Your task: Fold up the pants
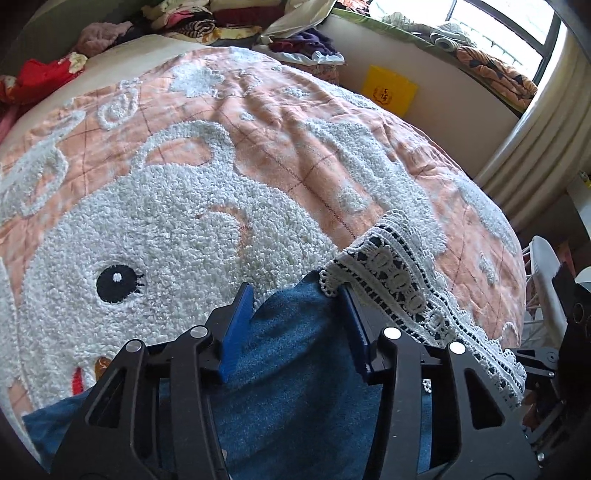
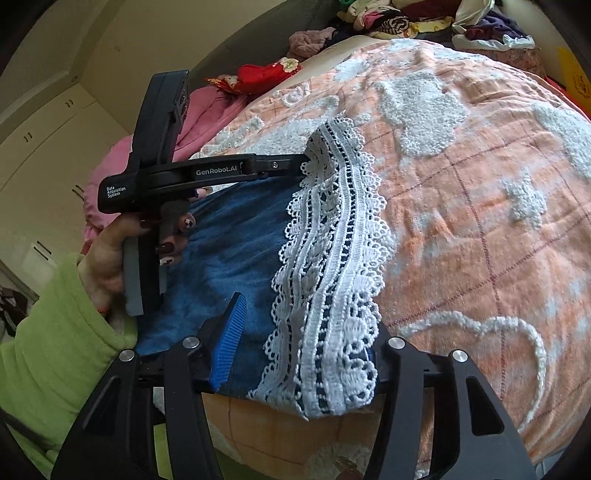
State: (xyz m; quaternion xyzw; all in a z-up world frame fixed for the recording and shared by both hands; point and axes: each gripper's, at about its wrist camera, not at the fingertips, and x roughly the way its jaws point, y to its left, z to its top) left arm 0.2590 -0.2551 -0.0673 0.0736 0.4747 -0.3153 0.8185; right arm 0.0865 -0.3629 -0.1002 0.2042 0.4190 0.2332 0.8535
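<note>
Down my left wrist view first: my left gripper [image 1: 295,295] has its two blue pads partly spread, and the denim pants [image 1: 295,369] lie between them, rising in a fold toward the tips. The left pad [image 1: 236,332] stands just beside the denim; the right pad [image 1: 354,328] is tucked under the edge of the white lace hem [image 1: 406,288], which drapes over that finger and runs down to the right. Whether the pads press the cloth I cannot tell. Beyond the tips spreads the peach bedspread [image 1: 295,122] with its fluffy white animal pattern, and loose clothes [image 1: 192,22] are heaped at the far edge of the bed.

Now my right wrist view: my right gripper [image 2: 299,325] also stands half spread. The lace hem [image 2: 328,295] lies across the gap and hides my right pad, while my left pad [image 2: 229,343] rests against the blue denim [image 2: 236,251]. A firm pinch I cannot confirm. Farther along the same hem, my left gripper [image 2: 303,162] reaches in from the left, its tip buried at the lace's far corner, held by my hand [image 2: 110,254] in a green sleeve [image 2: 48,339].
</note>
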